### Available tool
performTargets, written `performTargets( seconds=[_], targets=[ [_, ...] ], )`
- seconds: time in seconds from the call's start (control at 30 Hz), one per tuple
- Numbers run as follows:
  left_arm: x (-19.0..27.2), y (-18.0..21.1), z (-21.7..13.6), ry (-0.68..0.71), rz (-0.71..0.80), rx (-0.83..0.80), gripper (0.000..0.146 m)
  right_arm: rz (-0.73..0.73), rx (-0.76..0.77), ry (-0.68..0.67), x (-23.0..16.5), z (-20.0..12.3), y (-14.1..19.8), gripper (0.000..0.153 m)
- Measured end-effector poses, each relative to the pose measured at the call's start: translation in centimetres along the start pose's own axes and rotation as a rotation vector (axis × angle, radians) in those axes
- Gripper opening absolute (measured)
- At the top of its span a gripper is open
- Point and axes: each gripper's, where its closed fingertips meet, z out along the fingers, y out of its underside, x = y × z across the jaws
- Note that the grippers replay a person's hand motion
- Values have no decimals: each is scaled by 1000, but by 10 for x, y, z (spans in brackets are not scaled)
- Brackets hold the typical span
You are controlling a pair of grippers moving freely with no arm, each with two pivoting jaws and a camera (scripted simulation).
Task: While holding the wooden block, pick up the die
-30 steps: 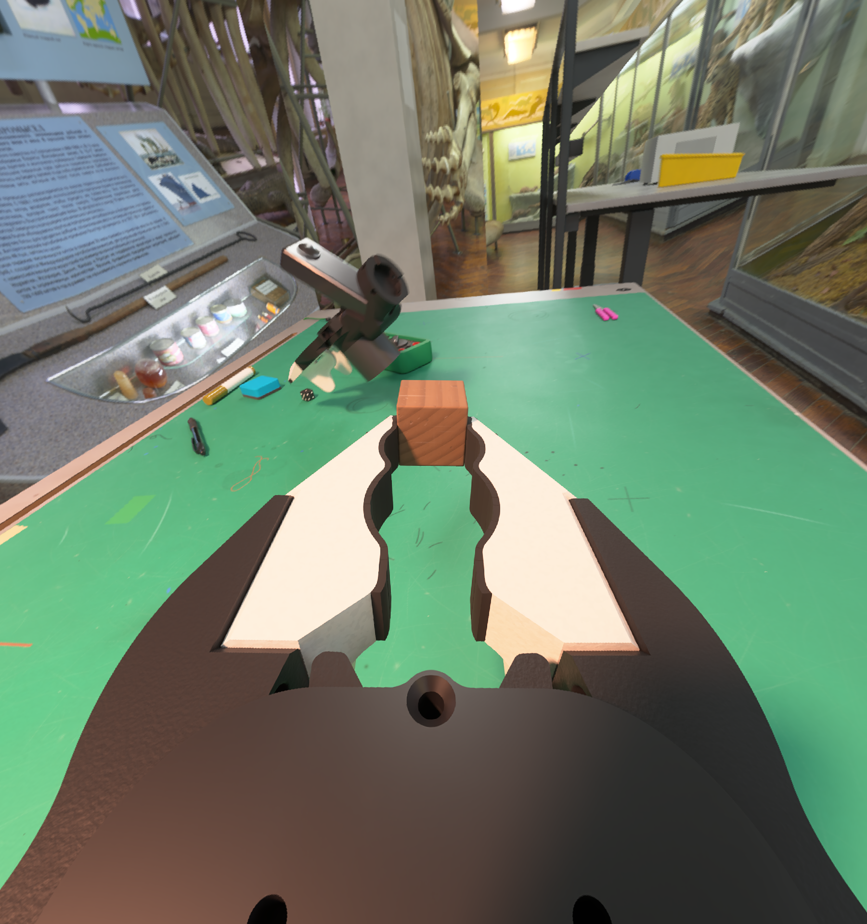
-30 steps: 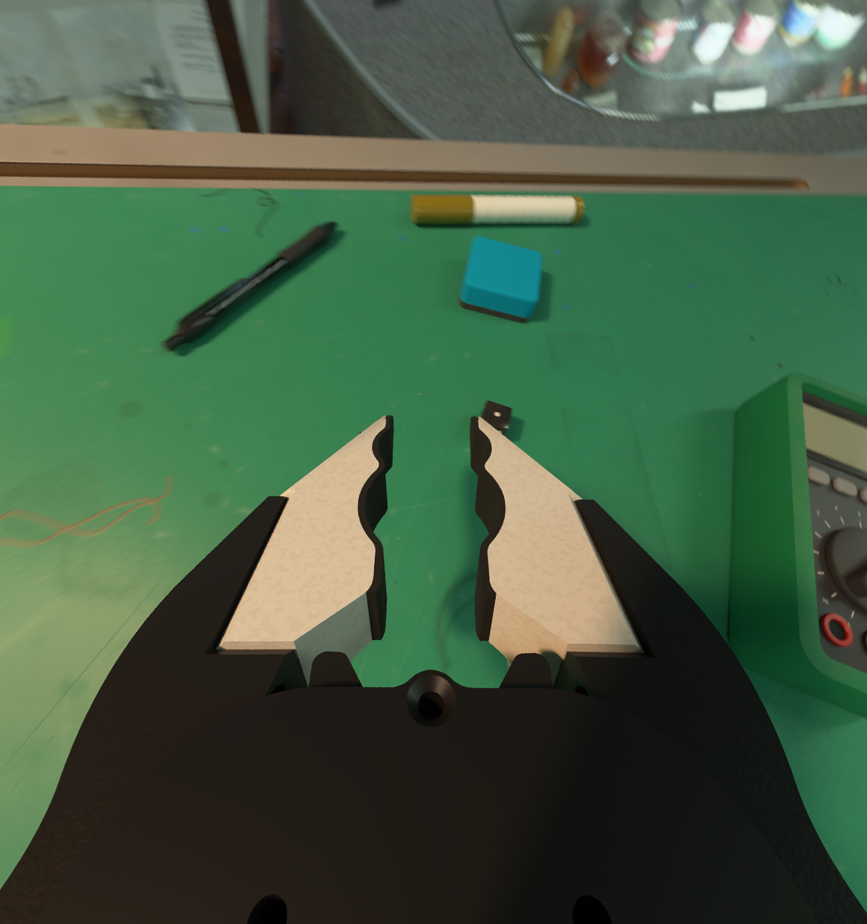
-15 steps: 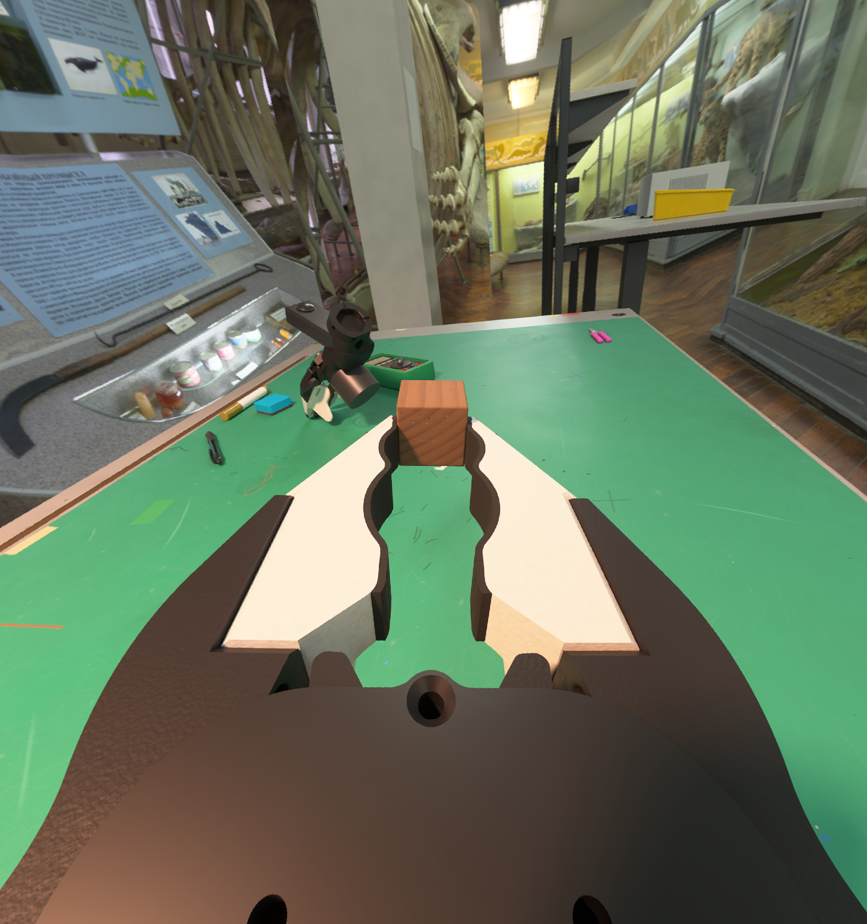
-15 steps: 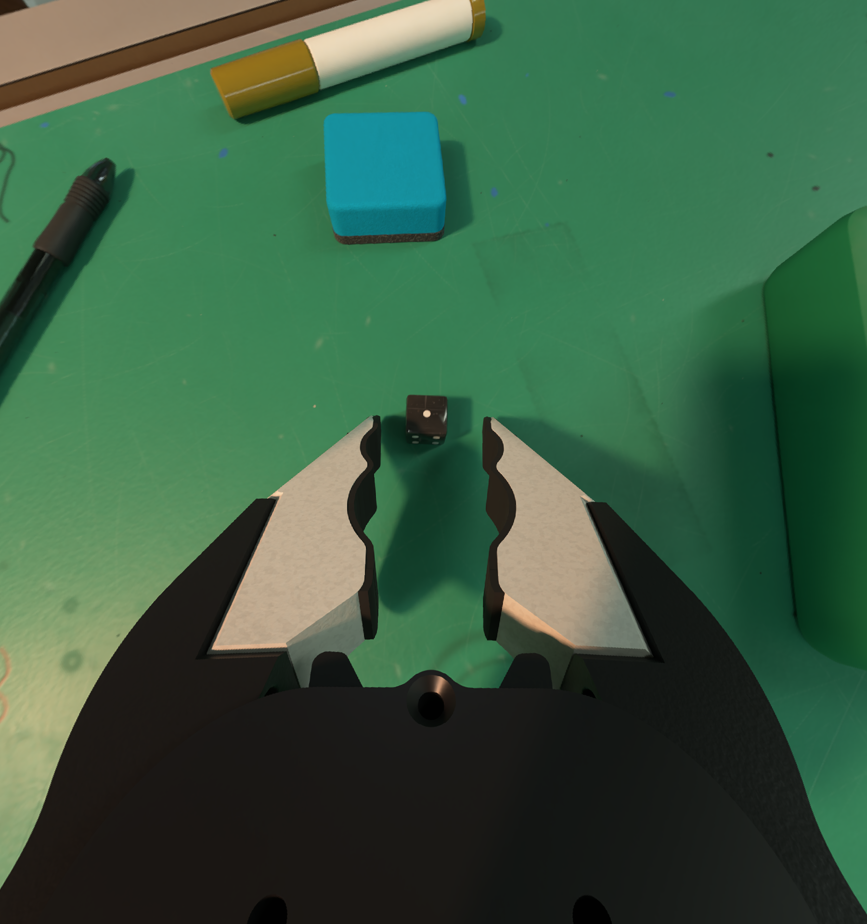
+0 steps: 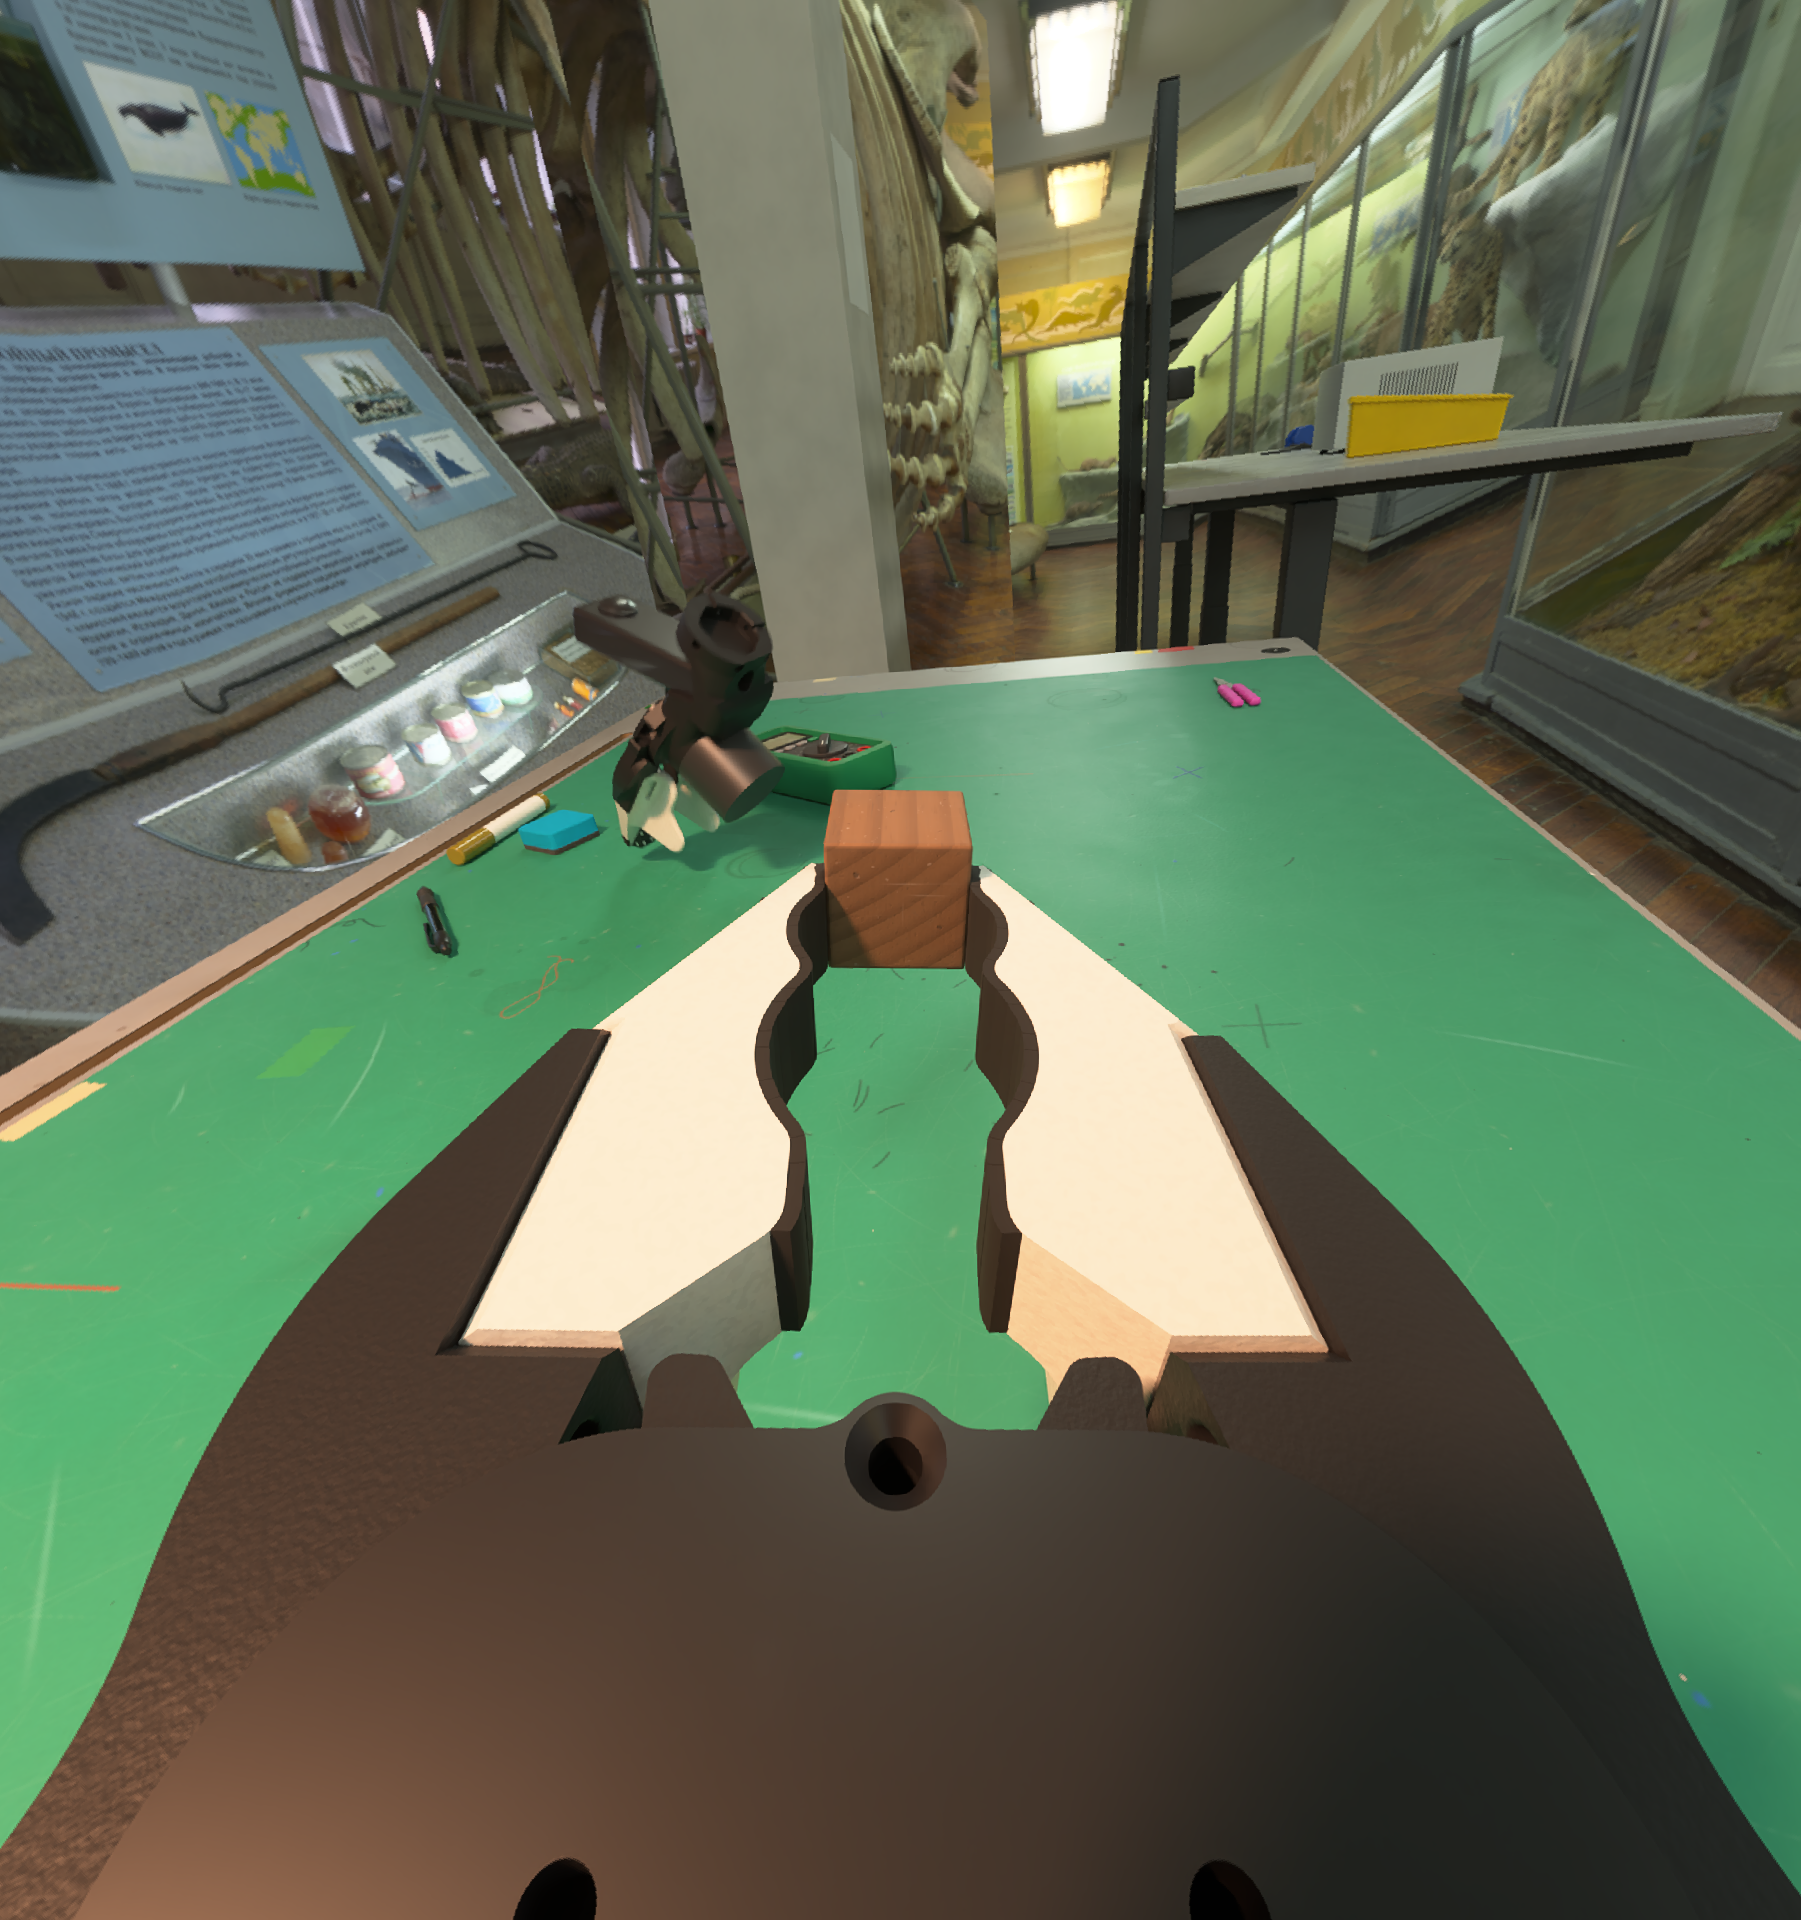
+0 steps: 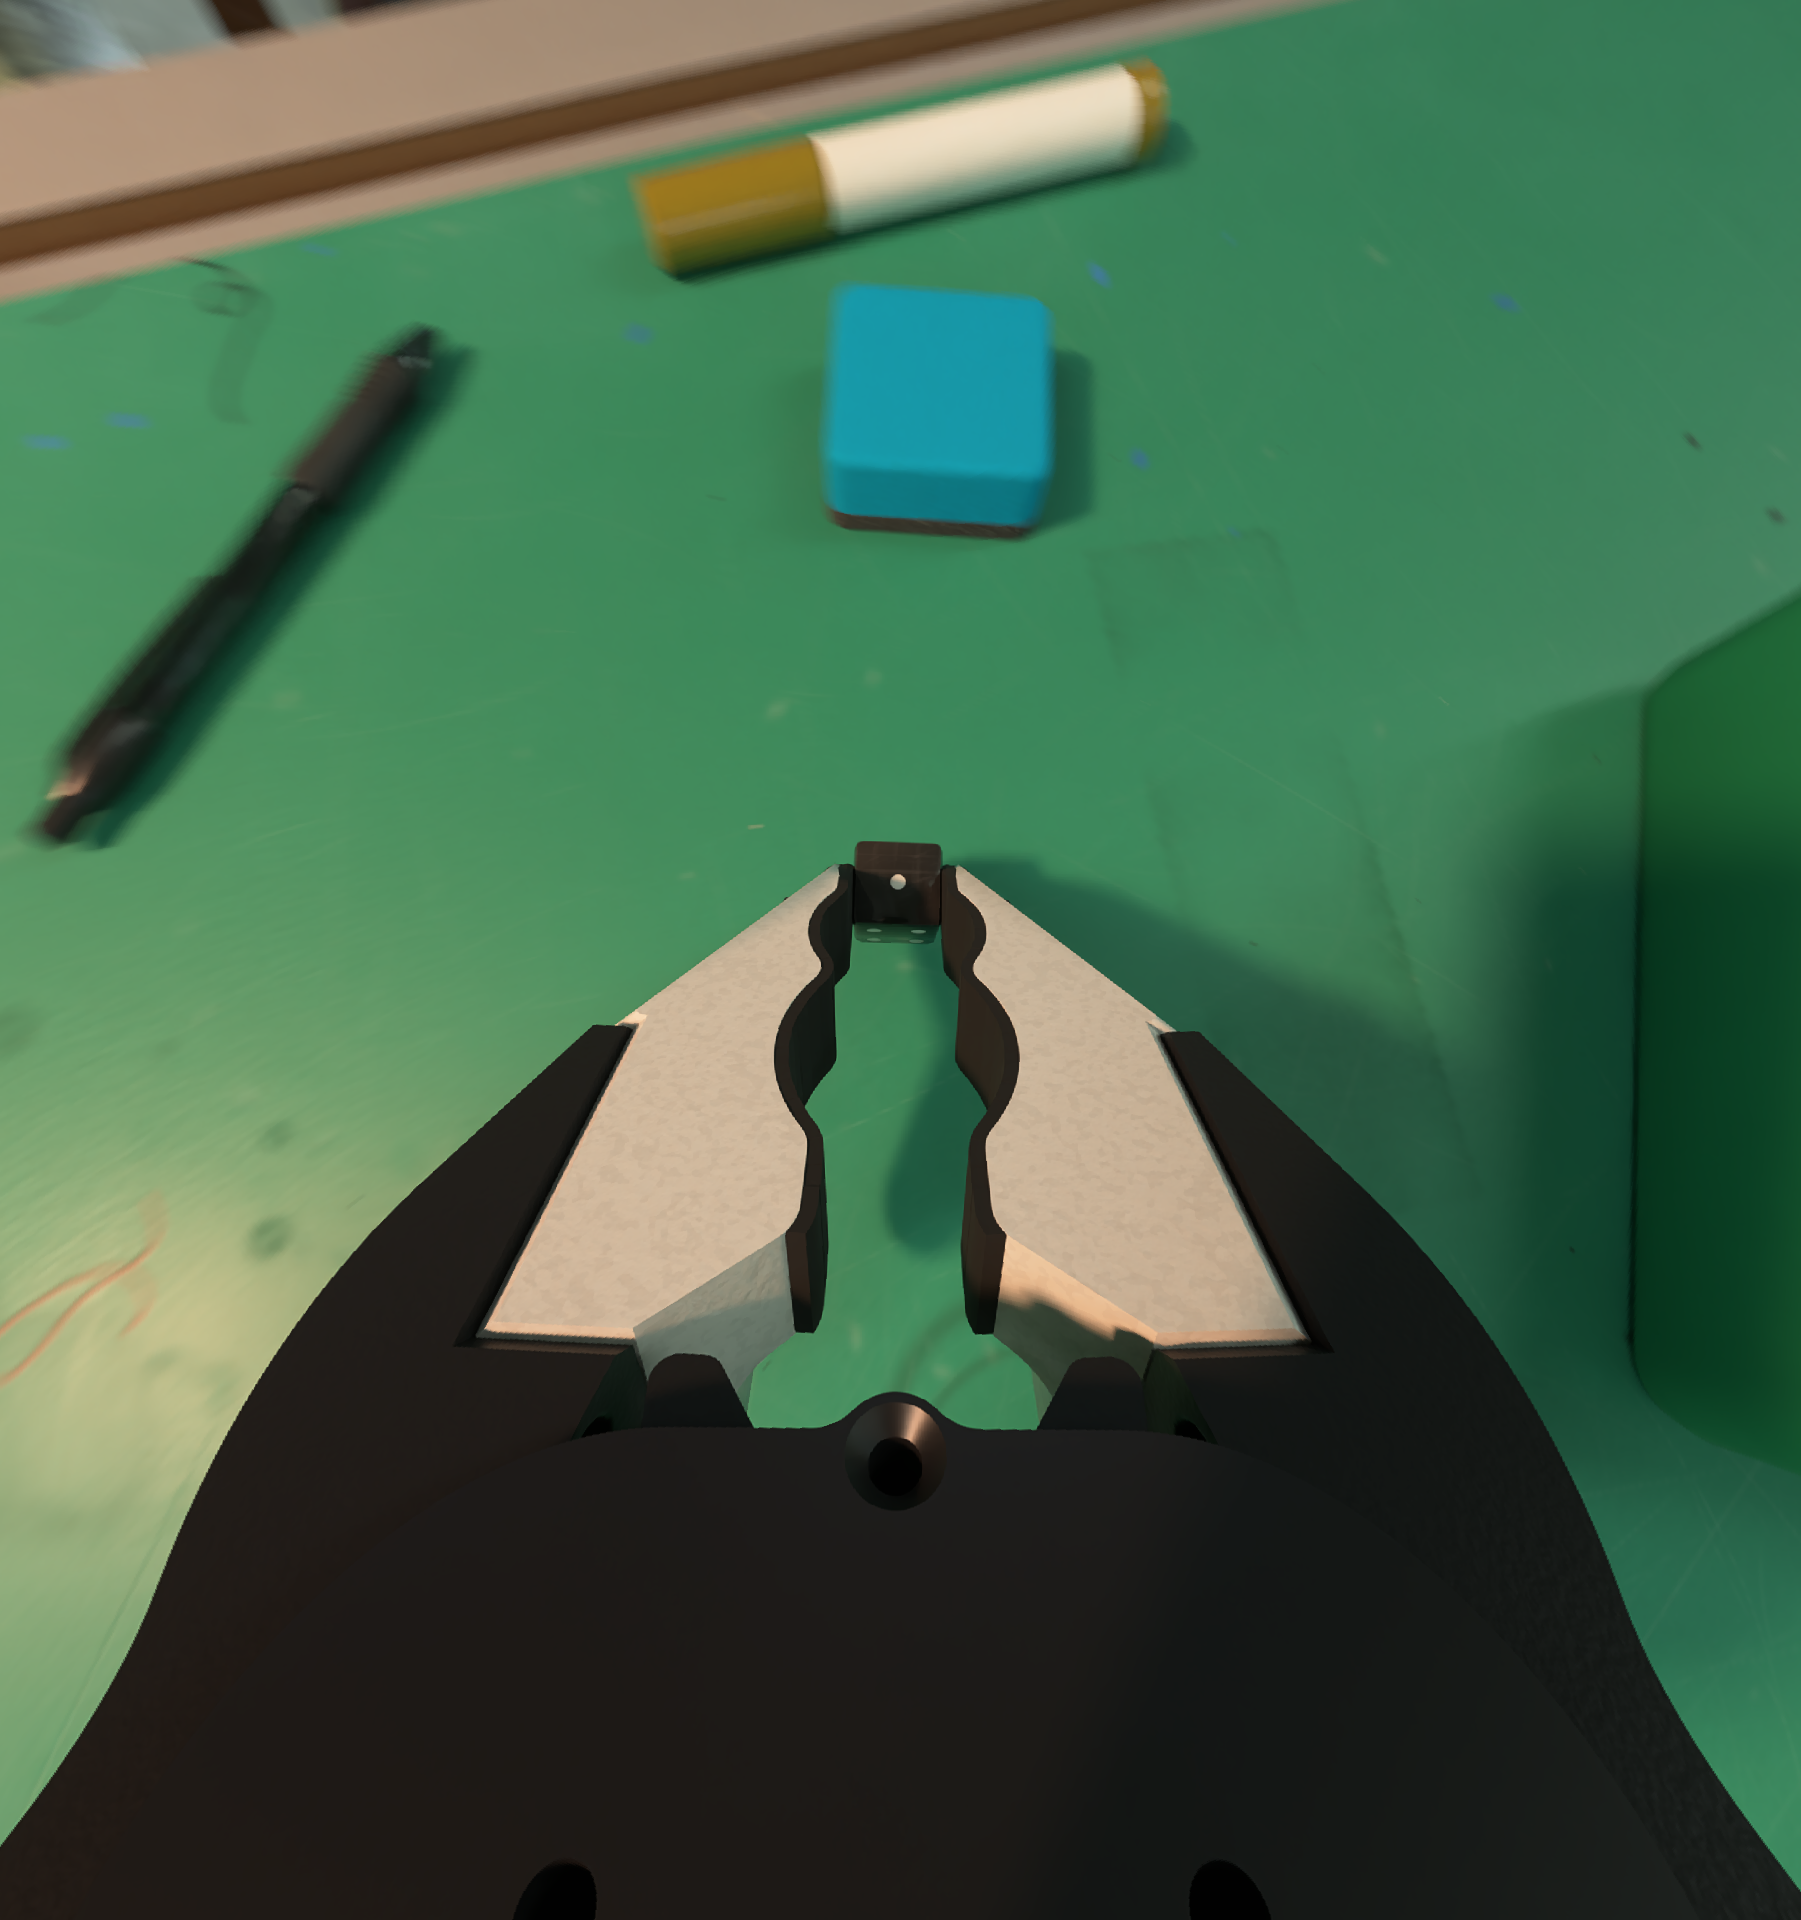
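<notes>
My left gripper (image 5: pixel 897 914) is shut on the wooden block (image 5: pixel 897 878), a brown cube held between its fingertips above the green table (image 5: pixel 1395 1091). My right gripper (image 6: pixel 897 904) is shut on the die (image 6: pixel 897 894), a small dark cube with white pips, gripped between the fingertips just above the green table (image 6: pixel 563 727). The right gripper also shows in the left wrist view (image 5: pixel 657 821), tilted down at the far left of the table; the die cannot be made out there.
A blue eraser (image 6: pixel 937 410), a yellow-and-white marker (image 6: pixel 901 161) and a black pen (image 6: pixel 241 582) lie beyond the die near the table's wooden edge (image 6: pixel 252 156). A green multimeter (image 6: pixel 1753 1039) sits close on the right. A small pink object (image 5: pixel 1237 693) lies far back.
My right gripper moved forward around the die and shut on it; the view has pulled back slightly from the table. My left gripper still holds the block and has shifted only slightly.
</notes>
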Motion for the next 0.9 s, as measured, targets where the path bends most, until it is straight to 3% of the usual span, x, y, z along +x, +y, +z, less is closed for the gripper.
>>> performTargets(
  seconds=[0.1,0.23,0.33,0.47,0.53,0.63,0.73,0.9],
  targets=[
    [-2,3,-1,-7,-9,-6,25,-79,83,-153,-32,-35,-11,16],
    [-10,10,-3,-44,-10,-27,25,-323,223,-415,-93,-139,-4,16],
    [-16,17,-5,-74,-25,-47,25,-568,238,-595,-121,-228,53,16],
    [-20,25,-3,-92,-18,-82,25,-840,96,-718,-107,-295,175,16],
    [-22,33,0,-112,2,-119,25,-898,12,-792,-94,-309,235,16],
    [-28,45,7,-143,28,-176,25,-849,-10,-792,-81,-307,282,16],
    [-33,49,15,-147,-2,-195,25,-775,-2,-819,-83,-301,295,16],
    [-51,49,17,-193,-50,-240,25,-784,11,-858,-86,-293,298,16]
  ],
)
